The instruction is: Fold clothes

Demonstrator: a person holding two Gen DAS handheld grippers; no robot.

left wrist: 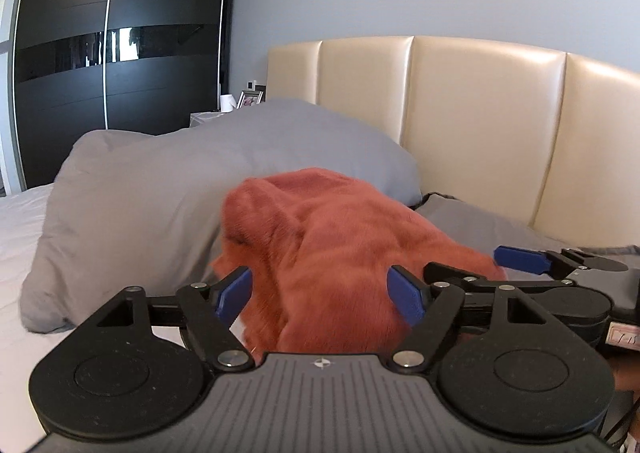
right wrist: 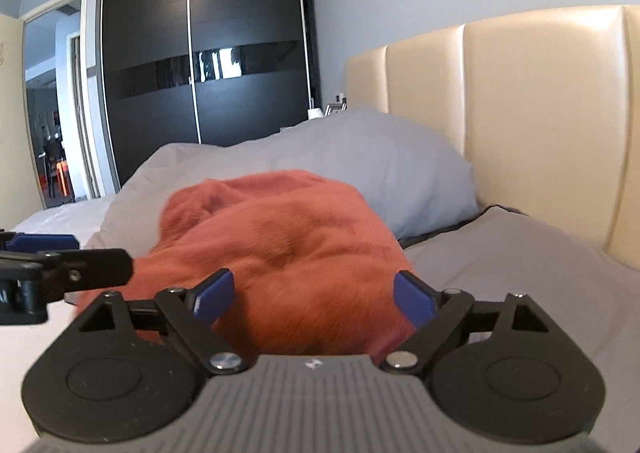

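A rust-orange fleecy garment (left wrist: 332,237) lies bunched in a heap on the bed, leaning against a big grey pillow (left wrist: 160,189). My left gripper (left wrist: 320,295) is open, its blue pads (left wrist: 236,295) standing wide on either side of the near end of the cloth. In the right wrist view the same garment (right wrist: 288,237) fills the middle. My right gripper (right wrist: 314,299) is open wide around its near edge, and its pads (right wrist: 414,303) do not pinch the cloth. The two grippers sit side by side: the right gripper (left wrist: 486,267) shows at the right of the left view, the left gripper (right wrist: 72,253) at the left of the right view.
A cream padded headboard (left wrist: 480,125) stands behind the pillows. A second grey pillow (right wrist: 500,261) lies flat to the right. White sheet (left wrist: 20,221) stretches to the left. A dark sliding wardrobe (right wrist: 200,53) and a nightstand with small items (left wrist: 232,103) are beyond the bed.
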